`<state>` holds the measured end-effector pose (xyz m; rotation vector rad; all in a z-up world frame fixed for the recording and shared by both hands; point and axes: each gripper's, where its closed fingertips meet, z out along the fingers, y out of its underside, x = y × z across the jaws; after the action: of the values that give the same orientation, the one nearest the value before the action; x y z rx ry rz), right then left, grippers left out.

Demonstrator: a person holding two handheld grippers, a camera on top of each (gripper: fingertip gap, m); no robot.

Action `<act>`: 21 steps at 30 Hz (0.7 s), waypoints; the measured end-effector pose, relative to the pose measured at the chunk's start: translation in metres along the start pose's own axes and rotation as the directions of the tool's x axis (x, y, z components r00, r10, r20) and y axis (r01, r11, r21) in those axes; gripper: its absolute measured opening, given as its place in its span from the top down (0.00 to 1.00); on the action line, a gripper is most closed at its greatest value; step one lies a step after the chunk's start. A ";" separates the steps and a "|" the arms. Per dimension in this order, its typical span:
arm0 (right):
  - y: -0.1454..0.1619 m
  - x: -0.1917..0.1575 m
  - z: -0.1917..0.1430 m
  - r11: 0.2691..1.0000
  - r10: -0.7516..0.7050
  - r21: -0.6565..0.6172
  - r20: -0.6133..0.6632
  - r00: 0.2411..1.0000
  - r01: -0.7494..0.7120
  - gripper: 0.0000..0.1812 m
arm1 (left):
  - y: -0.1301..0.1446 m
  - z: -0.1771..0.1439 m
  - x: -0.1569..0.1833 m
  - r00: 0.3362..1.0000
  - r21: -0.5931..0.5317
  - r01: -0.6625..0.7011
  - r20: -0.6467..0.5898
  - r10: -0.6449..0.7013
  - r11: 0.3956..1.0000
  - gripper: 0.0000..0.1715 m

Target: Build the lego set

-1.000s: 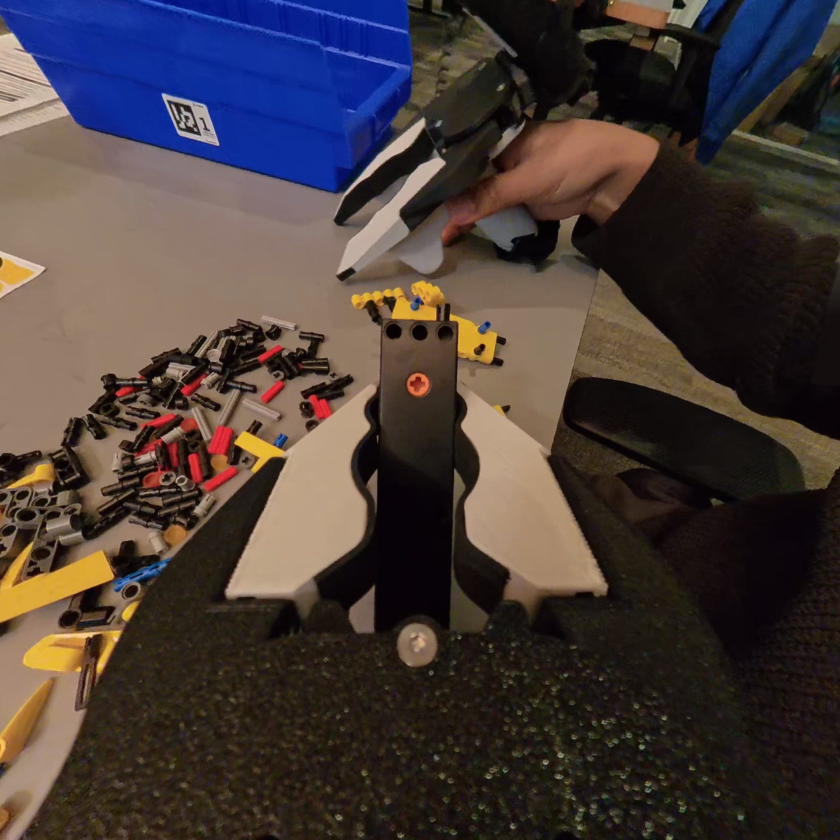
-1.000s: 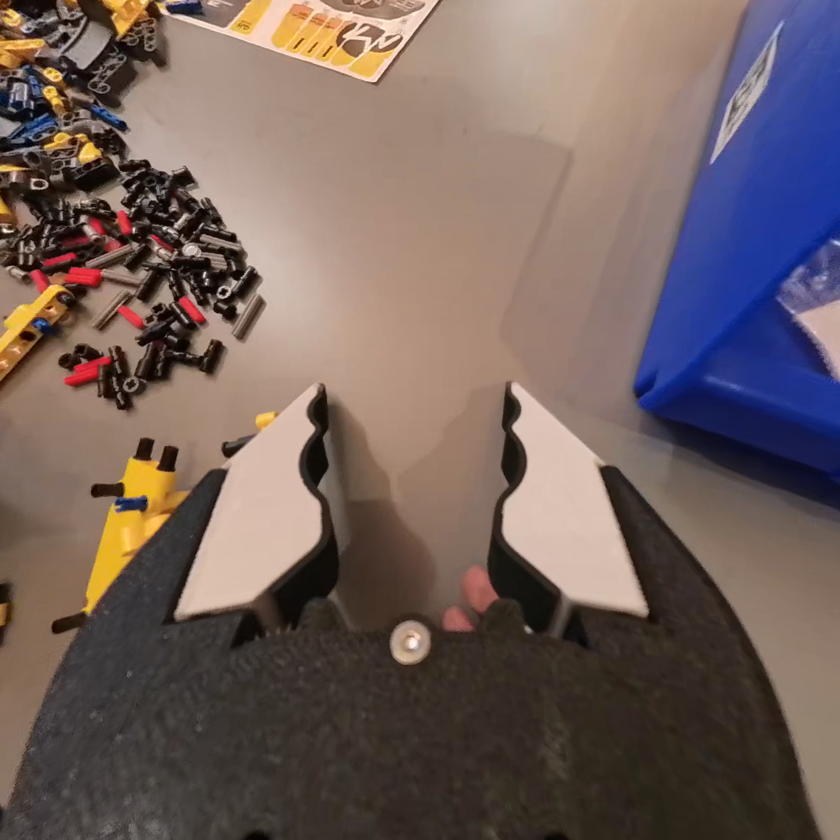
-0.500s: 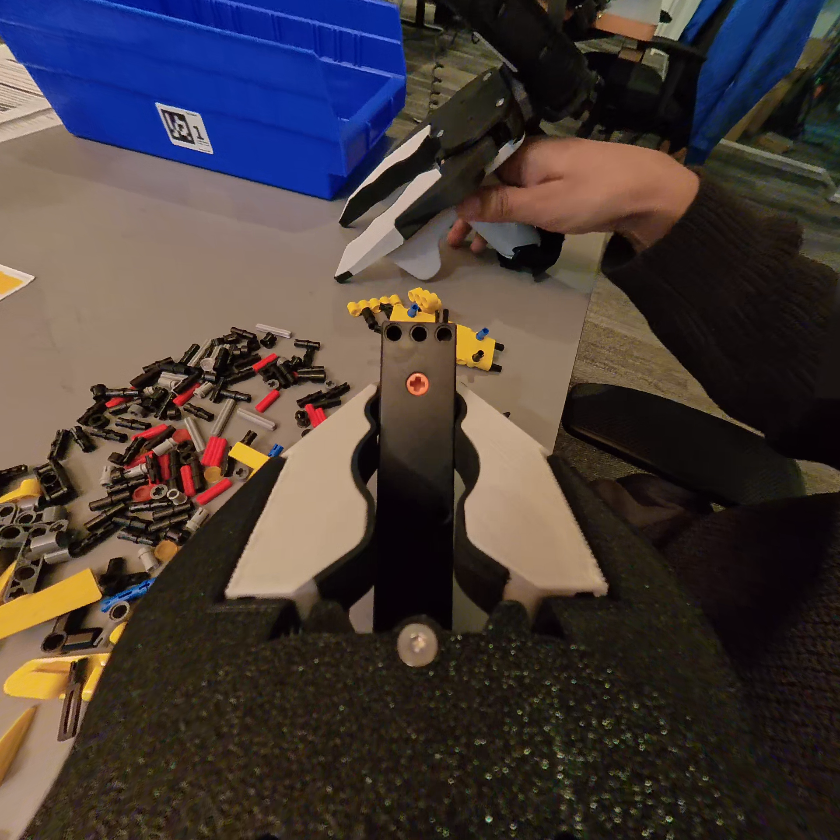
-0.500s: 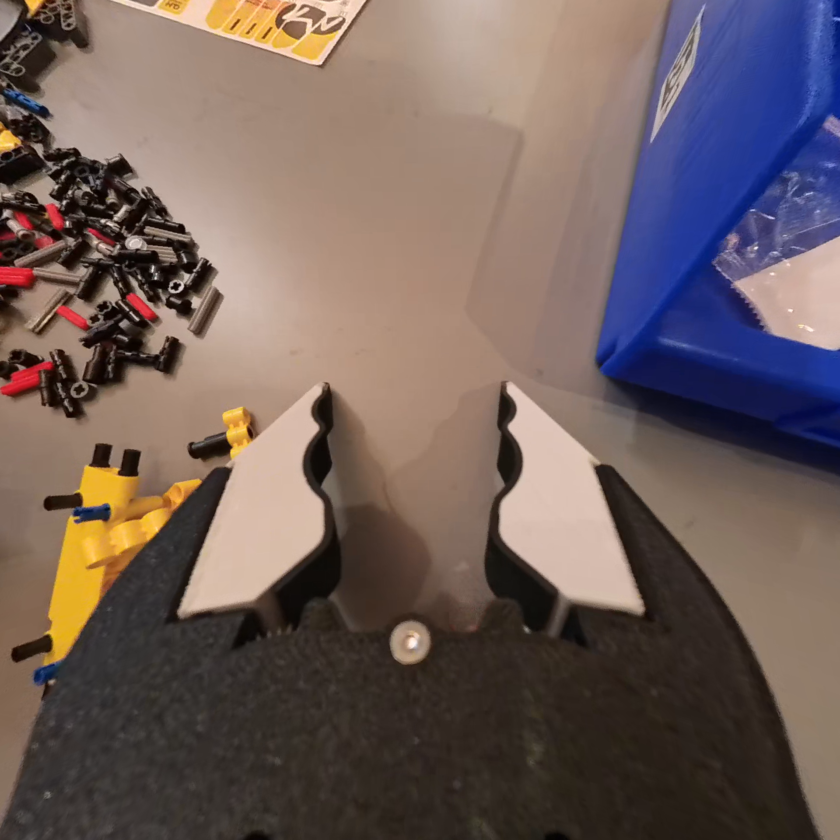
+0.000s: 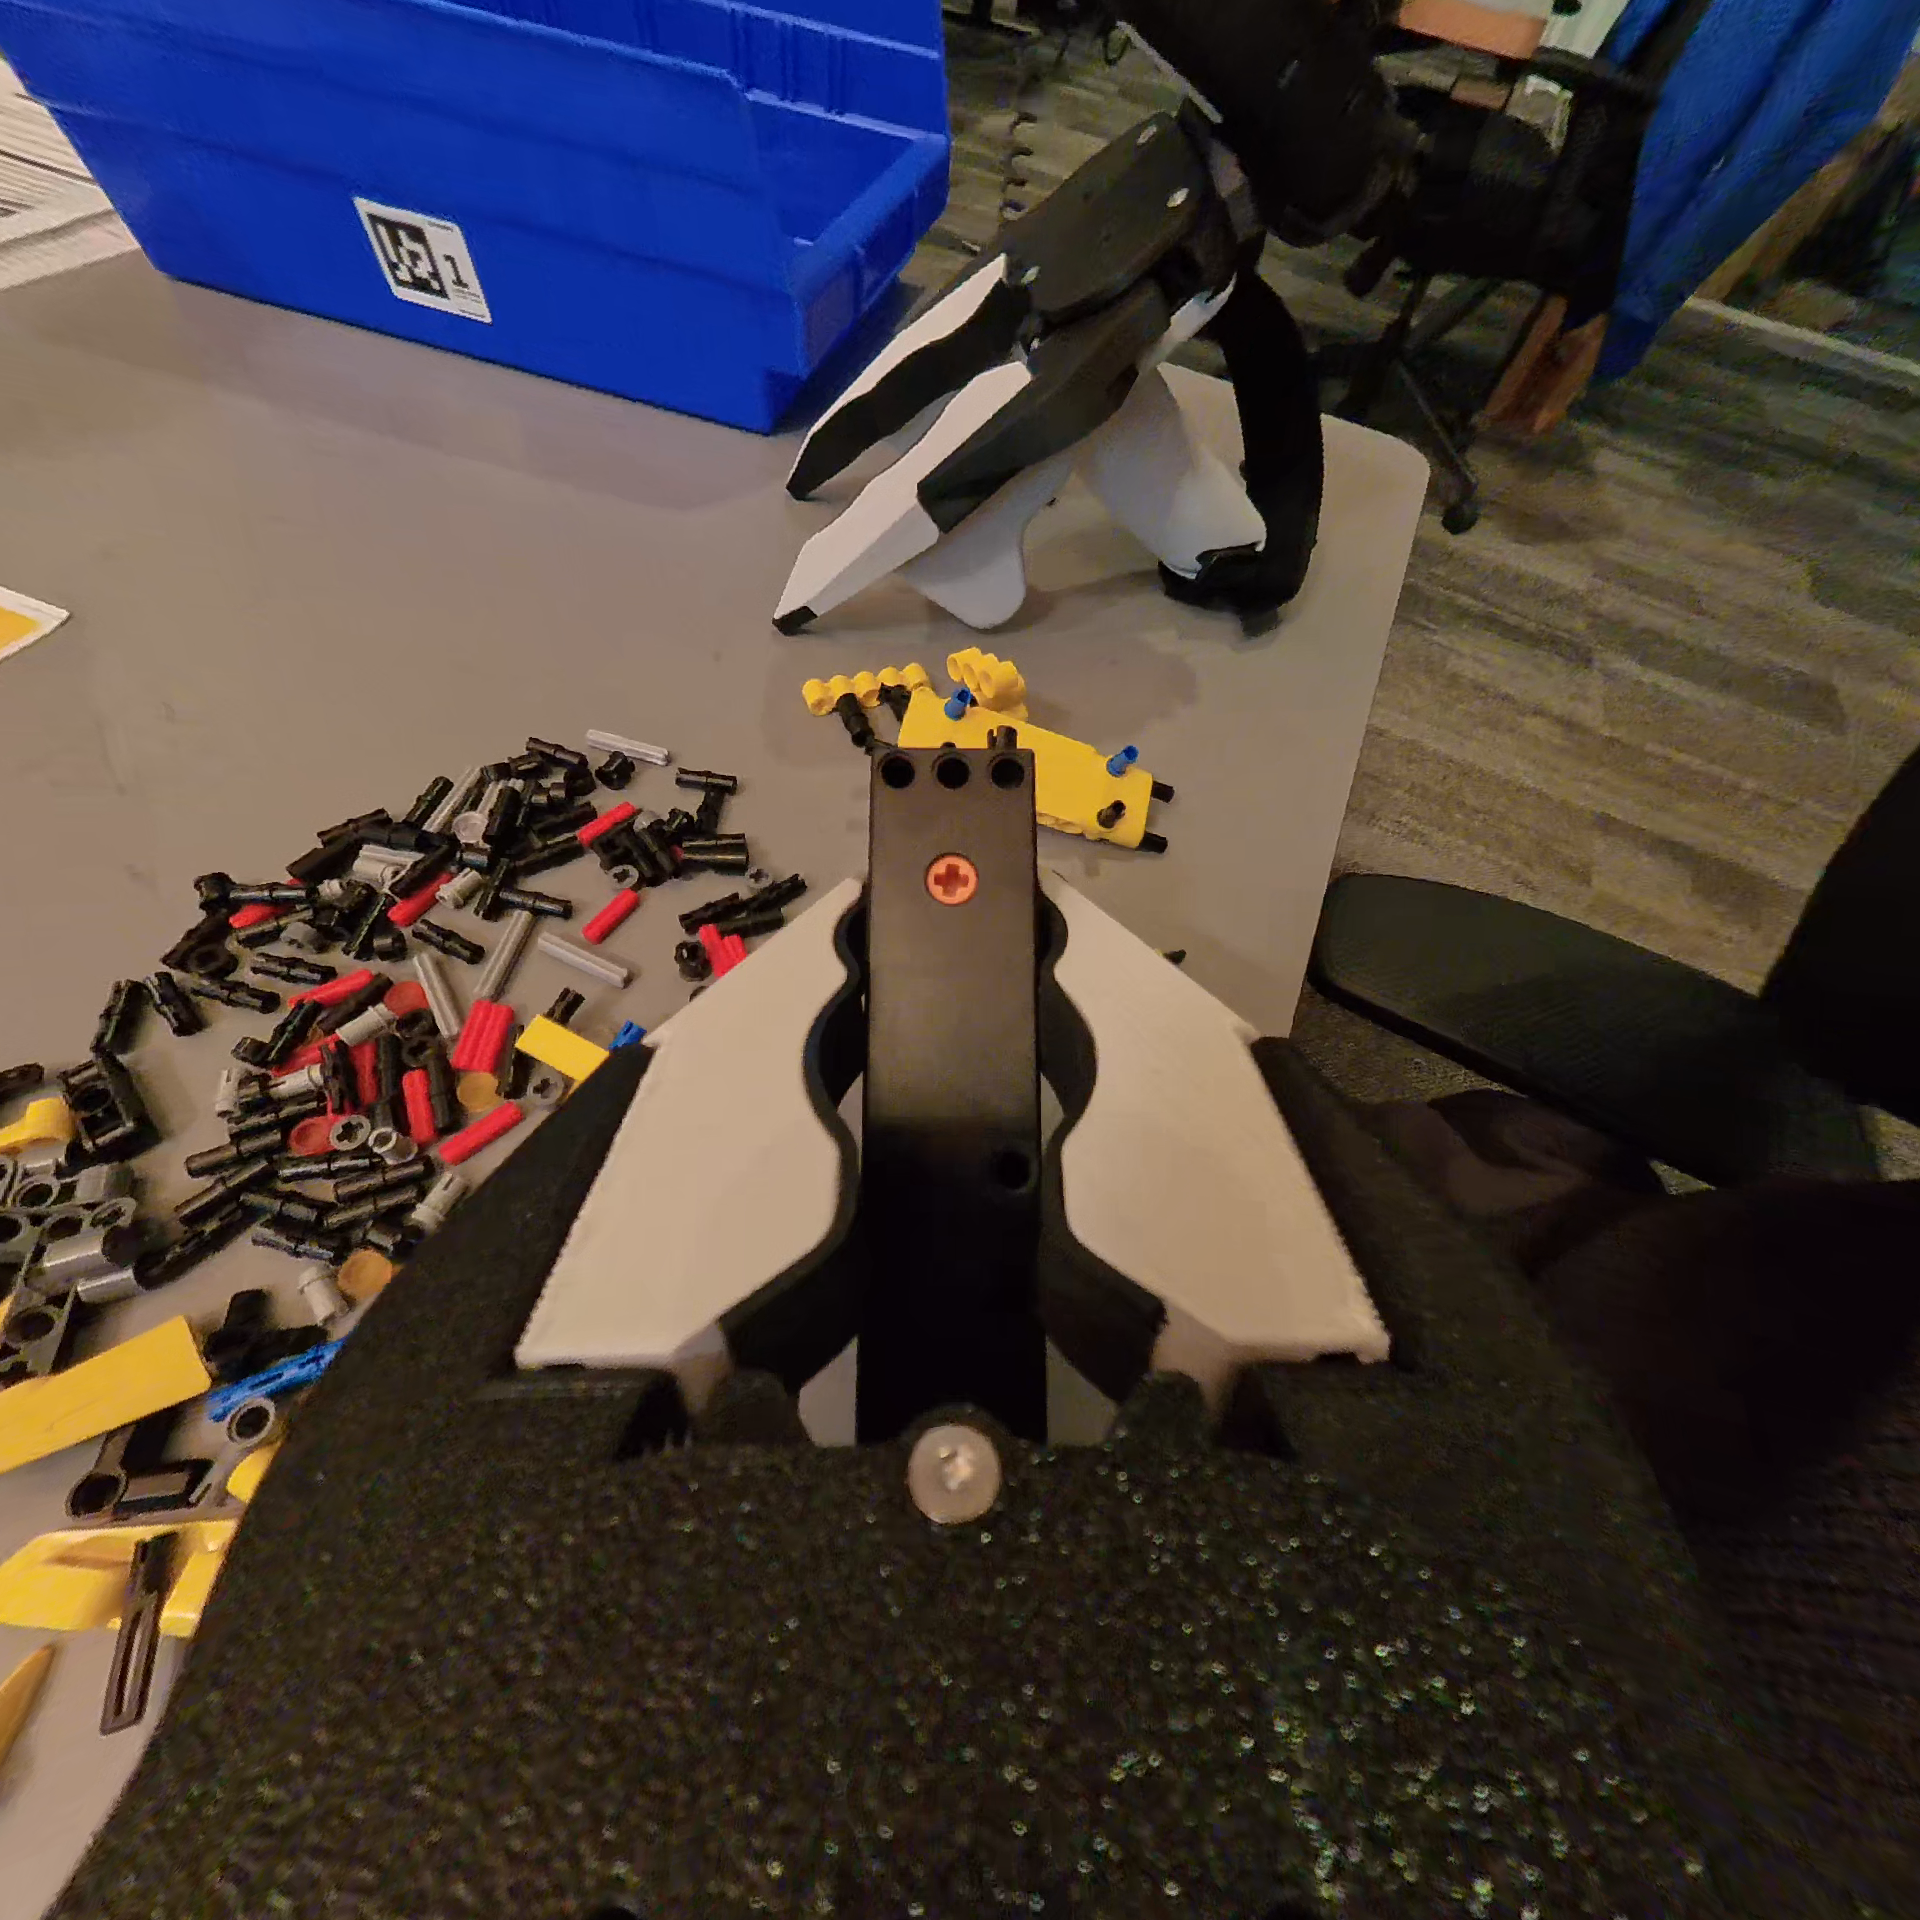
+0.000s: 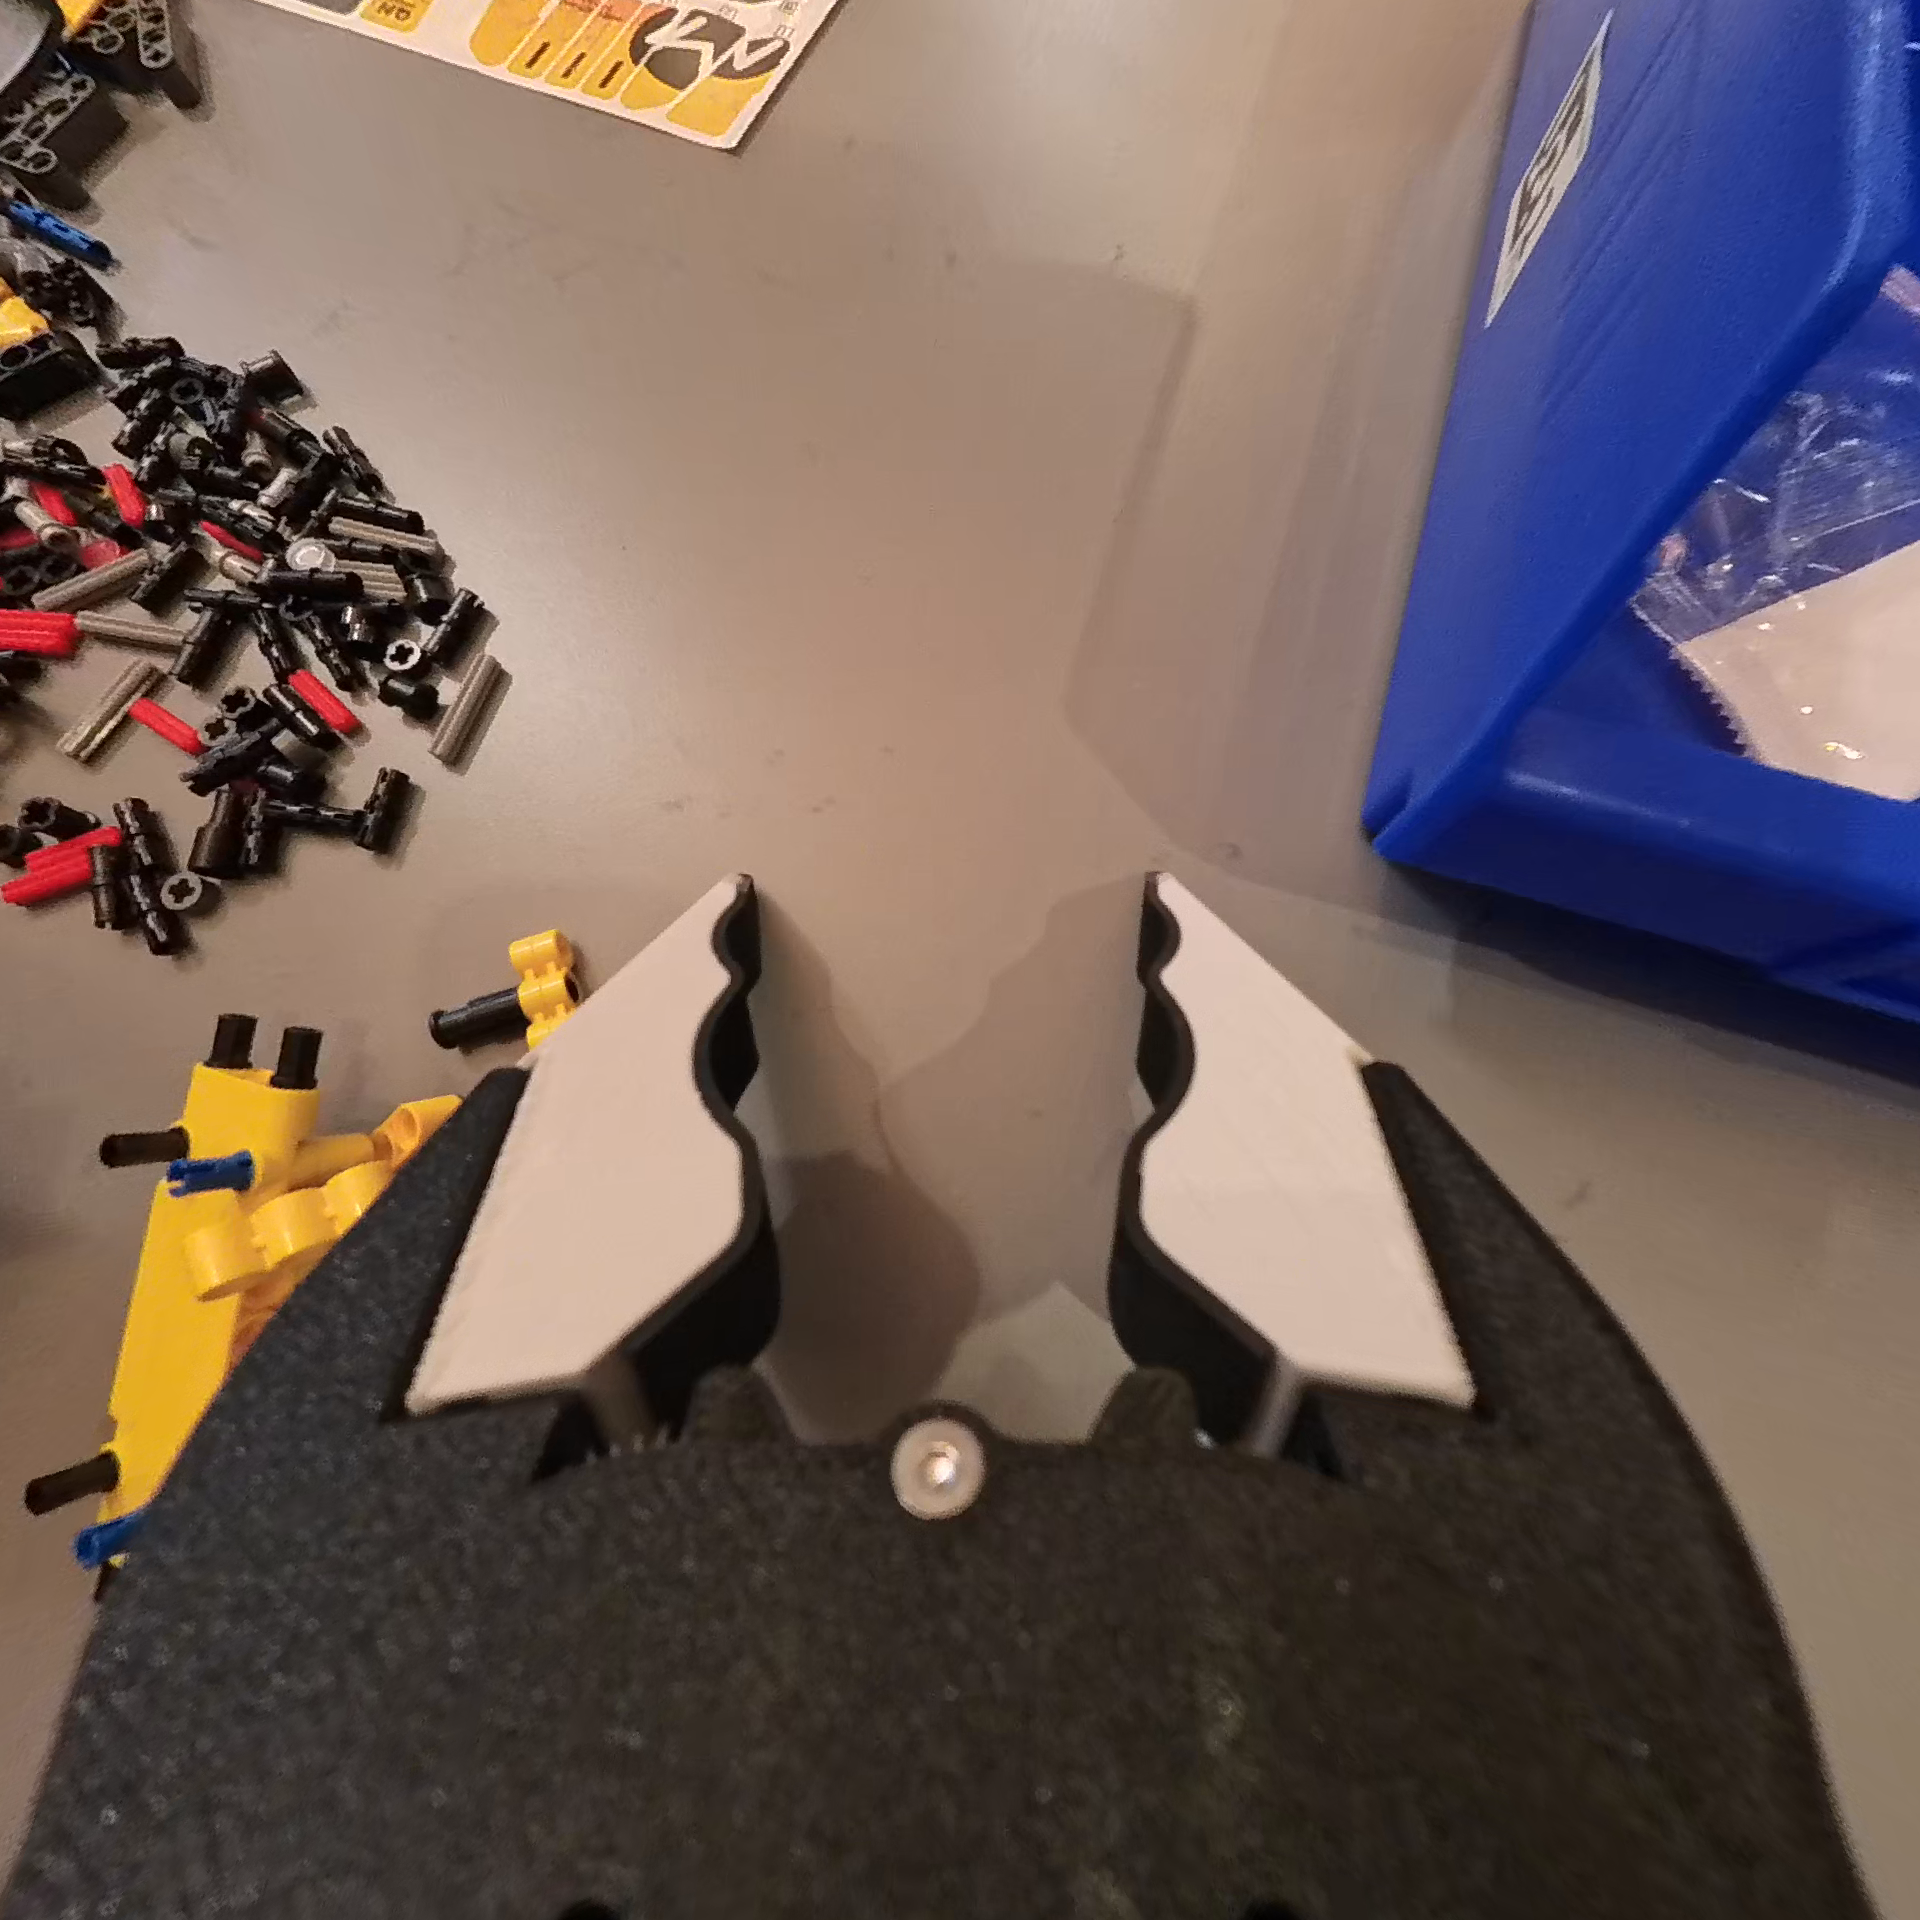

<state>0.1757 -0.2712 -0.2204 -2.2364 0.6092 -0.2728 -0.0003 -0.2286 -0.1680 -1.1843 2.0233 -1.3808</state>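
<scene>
My left gripper (image 5: 951, 904) is shut on a long black beam (image 5: 951, 1049) with three holes at its far end and an orange pin (image 5: 951, 881) in it, held above the grey table (image 5: 416, 540). A yellow built assembly (image 5: 1039, 764) with black and blue pins lies just beyond the beam. My right gripper (image 6: 945, 888) is open and empty, with only bare table between its fingers. In the left wrist view it (image 5: 800, 556) stands on the table by itself, with no hand on it. The yellow assembly (image 6: 208, 1226) lies at its left.
A pile of small black, red and grey pins (image 5: 416, 987) spreads over the left of the table, also in the right wrist view (image 6: 229, 644). A blue bin (image 5: 520, 156) stands at the back, holding a clear bag (image 6: 1818, 644). A sticker sheet (image 6: 623, 52) lies far off. A chair (image 5: 1558, 1039) sits off the table's right edge.
The hand that held the right gripper has let go and gone; that gripper now stands alone on the table. My left gripper still holds the black beam, almost unmoved.
</scene>
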 end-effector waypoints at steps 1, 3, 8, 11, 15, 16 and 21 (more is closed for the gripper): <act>0.000 0.000 0.000 1.000 0.000 0.000 0.000 1.000 0.000 0.59 | 0.000 0.001 0.000 1.000 -0.004 -0.003 0.006 0.003 1.000 0.84; 0.000 0.000 0.000 1.000 0.000 0.000 0.000 1.000 0.000 0.59 | 0.001 0.001 0.000 1.000 -0.006 -0.008 0.013 0.008 1.000 0.84; 0.000 0.000 0.000 1.000 0.000 0.000 0.000 1.000 0.000 0.59 | 0.000 0.000 0.000 1.000 -0.001 0.006 -0.003 -0.006 1.000 0.84; 0.000 0.000 0.000 1.000 0.000 0.000 0.000 1.000 0.000 0.59 | 0.000 0.000 0.000 1.000 0.000 0.016 -0.012 -0.016 1.000 0.84; 0.000 0.000 0.000 1.000 0.000 0.000 0.000 1.000 0.000 0.59 | -0.001 -0.001 -0.002 0.999 0.007 0.030 -0.010 -0.030 1.000 0.84; 0.000 0.000 0.000 1.000 0.000 0.000 0.000 1.000 0.000 0.59 | -0.001 -0.001 -0.002 0.999 0.008 0.033 -0.009 -0.033 0.999 0.84; 0.000 0.000 0.000 1.000 0.000 0.000 0.000 1.000 0.000 0.59 | -0.001 -0.001 -0.002 0.999 0.011 0.032 -0.001 -0.032 0.999 0.84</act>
<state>0.1760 -0.2712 -0.2206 -2.2363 0.6091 -0.2729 0.0003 -0.2263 -0.1671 -1.2167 2.0032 -1.4054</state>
